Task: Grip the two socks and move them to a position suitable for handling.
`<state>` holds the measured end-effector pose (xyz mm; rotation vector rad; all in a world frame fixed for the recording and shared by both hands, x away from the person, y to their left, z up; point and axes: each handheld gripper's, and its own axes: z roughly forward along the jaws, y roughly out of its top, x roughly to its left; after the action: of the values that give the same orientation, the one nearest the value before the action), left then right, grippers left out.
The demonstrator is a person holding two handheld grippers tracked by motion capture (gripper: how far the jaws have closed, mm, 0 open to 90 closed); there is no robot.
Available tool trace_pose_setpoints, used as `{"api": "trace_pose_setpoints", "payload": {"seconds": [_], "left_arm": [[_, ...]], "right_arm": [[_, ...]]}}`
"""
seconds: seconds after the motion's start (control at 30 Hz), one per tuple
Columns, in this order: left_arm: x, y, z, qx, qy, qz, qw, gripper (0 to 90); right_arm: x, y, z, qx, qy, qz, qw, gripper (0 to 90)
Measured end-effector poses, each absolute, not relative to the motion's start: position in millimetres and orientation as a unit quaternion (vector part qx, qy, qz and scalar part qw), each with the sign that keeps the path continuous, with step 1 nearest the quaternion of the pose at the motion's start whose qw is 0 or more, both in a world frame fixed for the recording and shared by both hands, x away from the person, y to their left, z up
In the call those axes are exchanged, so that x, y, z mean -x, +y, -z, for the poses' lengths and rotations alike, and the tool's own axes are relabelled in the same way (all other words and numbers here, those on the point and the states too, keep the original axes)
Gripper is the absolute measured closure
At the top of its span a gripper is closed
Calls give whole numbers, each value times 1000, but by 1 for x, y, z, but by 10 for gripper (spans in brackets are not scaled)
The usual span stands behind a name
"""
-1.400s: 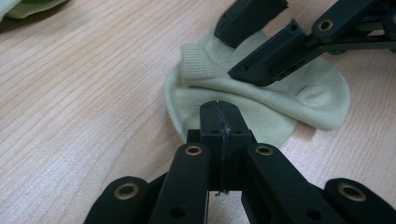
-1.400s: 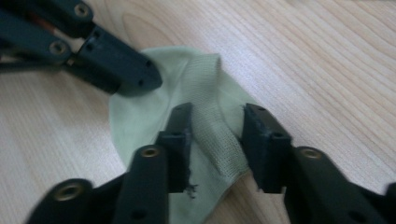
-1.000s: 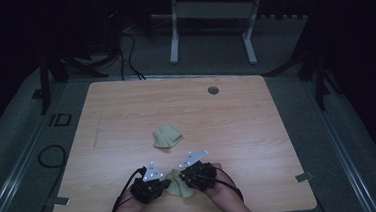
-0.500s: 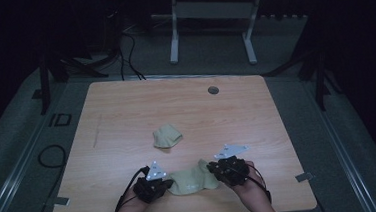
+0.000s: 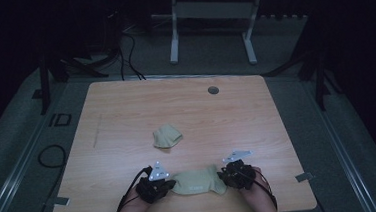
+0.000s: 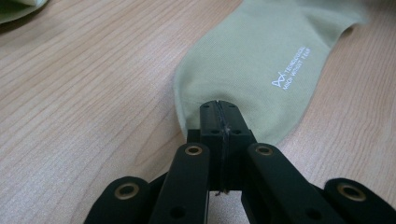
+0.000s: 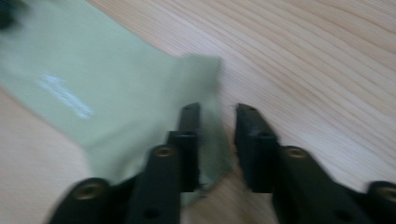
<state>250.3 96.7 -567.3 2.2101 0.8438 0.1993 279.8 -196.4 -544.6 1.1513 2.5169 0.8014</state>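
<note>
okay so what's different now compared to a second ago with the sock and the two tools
The right tool moved away to the person's right, drawing the sock out flat between the hands; a second ago it lay bunched under both tools. Its jaws now stand apart around the sock's edge. The left tool stayed near its spot, shut on the sock's other end. The folded sock mid-table and the table are unchanged.

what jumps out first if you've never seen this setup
A pale green sock lies stretched flat at the table's near edge between two black grippers. The left gripper is shut on one end; the right gripper stands open over the other. A second, bunched sock sits mid-table.
</note>
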Motion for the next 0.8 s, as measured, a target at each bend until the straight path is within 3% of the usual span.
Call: {"api": "trace_pose_setpoints", "payload": {"seconds": [0.13, 0.27, 0.4, 0.57, 0.8], "left_arm": [[-250, 96, 567, -865, 324, -77, 375, 893], [-246, 94, 560, -863, 323, -88, 378, 891], [-245, 91, 553, -862, 321, -101, 378, 892], [-251, 90, 564, -866, 334, -93, 360, 893], [-253, 77, 563, -870, 328, -91, 357, 894]], "right_arm": [[-279, -198, 537, -397, 862, -288, 132, 685], [-273, -190, 523, -369, 866, -309, 136, 880], [-271, -178, 520, -351, 873, -317, 120, 896], [-275, -165, 539, -347, 886, -286, 113, 895], [-275, -181, 549, -368, 881, -276, 113, 895]]}}
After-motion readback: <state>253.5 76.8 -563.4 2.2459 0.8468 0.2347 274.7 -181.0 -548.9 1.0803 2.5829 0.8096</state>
